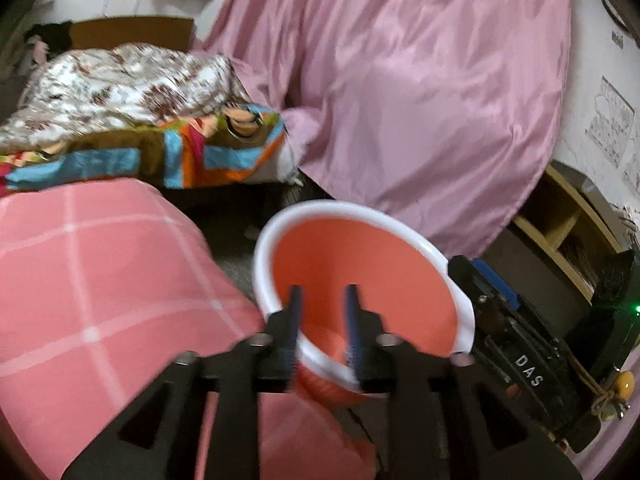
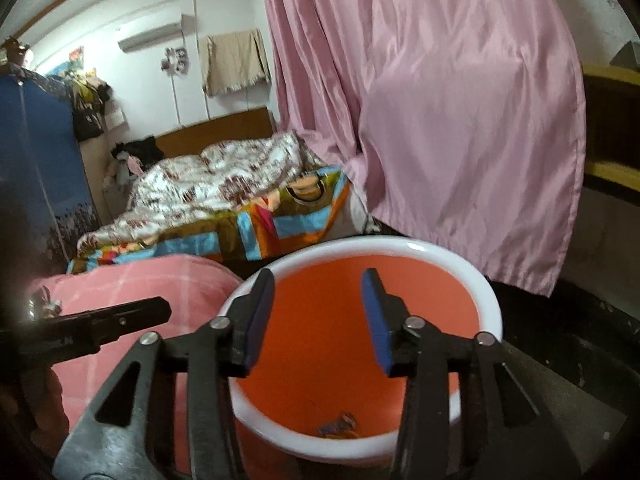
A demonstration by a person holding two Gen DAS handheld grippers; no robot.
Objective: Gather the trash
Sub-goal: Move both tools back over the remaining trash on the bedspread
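Note:
An orange bucket (image 1: 360,276) with a white rim hangs tilted in the left wrist view. My left gripper (image 1: 323,304) is shut on its near rim, one finger inside and one outside. In the right wrist view the same bucket (image 2: 328,344) sits below my right gripper (image 2: 318,292), which is open and empty over the bucket's mouth. A small crumpled wrapper (image 2: 339,424) lies at the bottom of the bucket. The left gripper's body (image 2: 100,326) shows at the left of the right wrist view.
A pink checked blanket (image 1: 100,280) lies at the left. Behind it is a bed with a patterned quilt (image 1: 120,92). A pink curtain (image 1: 420,100) hangs ahead. A wooden shelf (image 1: 568,220) and black gear (image 1: 528,356) are at the right. A blue wardrobe (image 2: 36,168) stands far left.

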